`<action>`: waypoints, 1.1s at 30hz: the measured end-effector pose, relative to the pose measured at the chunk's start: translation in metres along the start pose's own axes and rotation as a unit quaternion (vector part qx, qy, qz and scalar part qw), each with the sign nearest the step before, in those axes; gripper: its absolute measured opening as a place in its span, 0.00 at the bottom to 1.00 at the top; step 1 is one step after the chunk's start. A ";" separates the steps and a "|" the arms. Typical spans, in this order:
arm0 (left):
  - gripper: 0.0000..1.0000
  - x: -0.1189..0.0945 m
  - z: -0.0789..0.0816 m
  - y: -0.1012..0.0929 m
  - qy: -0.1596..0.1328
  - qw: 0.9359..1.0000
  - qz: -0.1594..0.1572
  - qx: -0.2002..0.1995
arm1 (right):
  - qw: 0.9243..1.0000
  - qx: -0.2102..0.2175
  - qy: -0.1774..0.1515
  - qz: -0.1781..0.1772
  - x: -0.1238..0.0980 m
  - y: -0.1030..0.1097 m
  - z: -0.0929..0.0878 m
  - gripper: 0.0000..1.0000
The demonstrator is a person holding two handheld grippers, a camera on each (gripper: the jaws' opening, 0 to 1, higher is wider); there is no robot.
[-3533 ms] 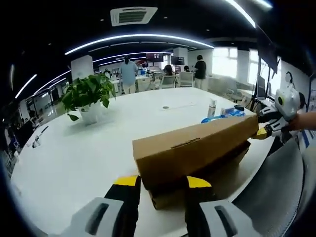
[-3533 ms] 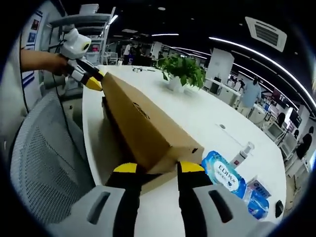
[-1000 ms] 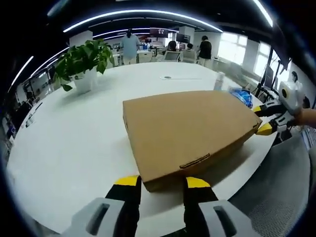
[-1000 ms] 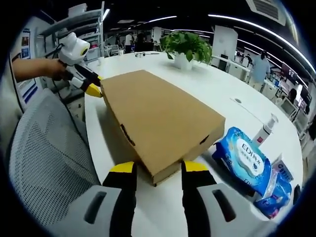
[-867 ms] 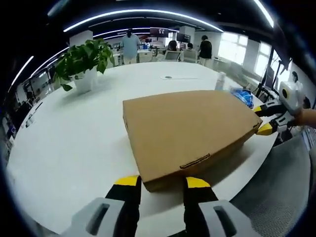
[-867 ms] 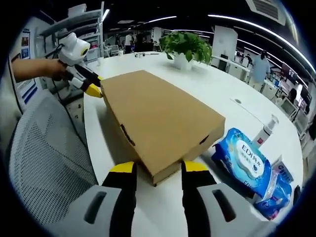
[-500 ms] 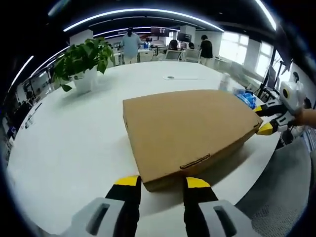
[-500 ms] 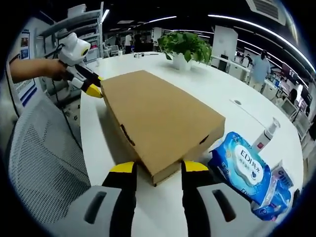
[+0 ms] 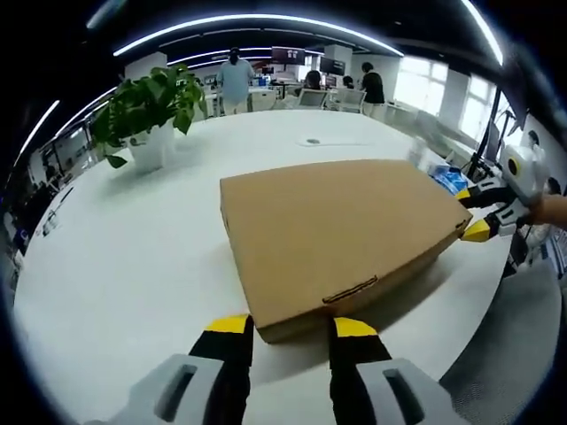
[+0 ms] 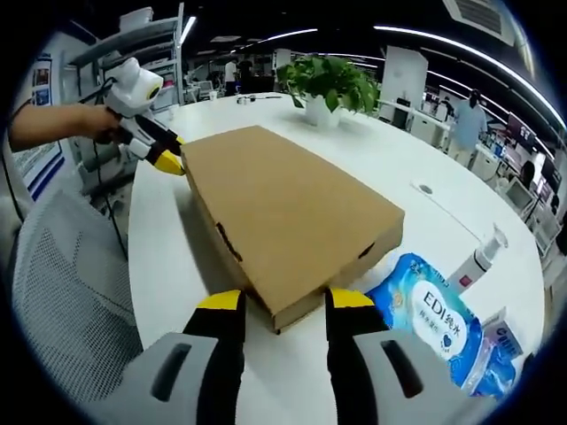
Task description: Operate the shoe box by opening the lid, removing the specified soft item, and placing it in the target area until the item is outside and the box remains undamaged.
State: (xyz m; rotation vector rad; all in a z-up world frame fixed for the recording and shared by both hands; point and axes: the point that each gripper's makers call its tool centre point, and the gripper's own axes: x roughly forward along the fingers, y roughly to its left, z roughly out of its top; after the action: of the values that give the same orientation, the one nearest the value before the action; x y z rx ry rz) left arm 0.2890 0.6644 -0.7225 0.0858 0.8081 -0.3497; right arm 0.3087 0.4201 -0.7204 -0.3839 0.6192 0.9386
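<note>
While the shoe box (image 9: 341, 228) lies flat and closed on the white table (image 9: 133, 257), each of its 2 short ends sits between a pair of yellow-tipped jaws. In the left gripper view, the left gripper (image 9: 285, 327) has its jaws spread to either side of the near end of the box, tips touching or just beside the cardboard; whether they press it cannot be told. At the far right end of that view, the right gripper (image 9: 476, 212) meets the opposite corner of the box, held by a hand (image 9: 551, 209).

In the right gripper view, the same box (image 10: 288, 211) runs away from the camera, with the right gripper (image 10: 276, 302) standing apart at either side of the near end. The left gripper (image 10: 168, 152) touches the far left corner, with a hand and forearm (image 10: 53, 124) behind it. The lid is down, and a slot shows on the long side wall.

On the table just beside the right end of the box lie a blue wet-wipe pack (image 10: 425, 320) and a small pump bottle (image 10: 481, 256). A potted plant (image 9: 146, 111) stands well apart from the box. A mesh chair (image 10: 62, 283) stands at the table edge. Several people (image 9: 235, 75) are in the office background.
</note>
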 end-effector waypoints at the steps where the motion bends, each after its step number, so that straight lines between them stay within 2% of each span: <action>1: 0.34 0.001 0.001 0.001 0.000 1.000 0.000 0.000 | 1.000 0.000 0.000 0.000 0.001 -0.002 0.001 0.33; 19: 0.34 0.029 0.031 0.014 -0.003 1.000 -0.001 0.004 | 1.000 -0.002 0.005 -0.003 0.020 -0.040 0.014 0.33; 33: 0.34 0.045 0.049 0.018 -0.005 1.000 -0.004 0.007 | 1.000 0.000 0.010 -0.007 0.027 -0.059 0.017 0.33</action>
State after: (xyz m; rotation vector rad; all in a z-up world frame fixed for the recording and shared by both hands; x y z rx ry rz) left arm 0.3572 0.6586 -0.7223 0.0945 0.7966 -0.3629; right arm 0.3753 0.4144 -0.7220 -0.3981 0.6339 0.9226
